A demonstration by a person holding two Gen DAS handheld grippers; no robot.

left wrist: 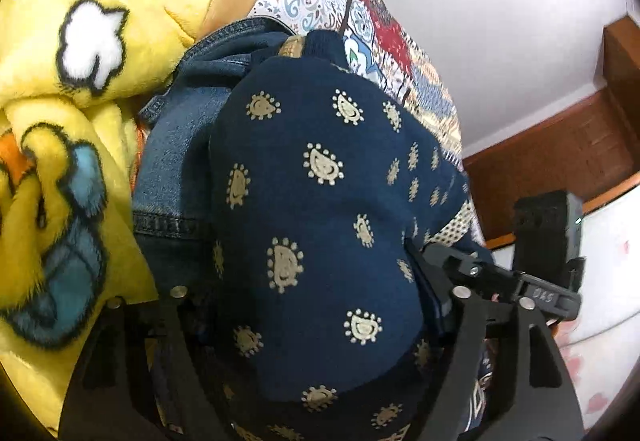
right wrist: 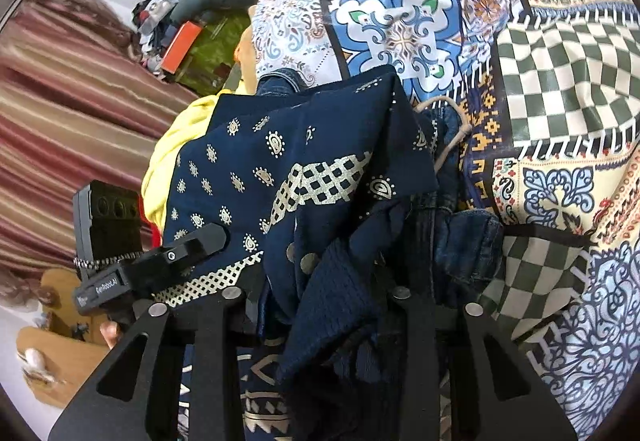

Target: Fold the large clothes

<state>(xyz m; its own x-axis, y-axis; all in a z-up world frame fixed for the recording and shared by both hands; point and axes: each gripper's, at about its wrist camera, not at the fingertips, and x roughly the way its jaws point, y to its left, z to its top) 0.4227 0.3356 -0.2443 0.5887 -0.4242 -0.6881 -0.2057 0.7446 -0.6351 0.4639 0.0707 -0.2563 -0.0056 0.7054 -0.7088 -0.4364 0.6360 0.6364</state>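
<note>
Patchwork bedspread (right wrist: 560, 81) under navy garment (left wrist: 320, 201), yellow blanket (left wrist: 60, 101) beside; both jaws cloth-buried, grip unclear.

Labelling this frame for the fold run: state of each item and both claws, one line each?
navy printed garment: bunched, draped across both claws, on the pile
denim garment: crumpled under the navy one
yellow plush blanket: rumpled, beside the denim
patchwork bedspread: spread over the bed
left claw: fingertips hidden by cloth, grip unclear
right claw: fingertips hidden by cloth, grip unclear
</note>
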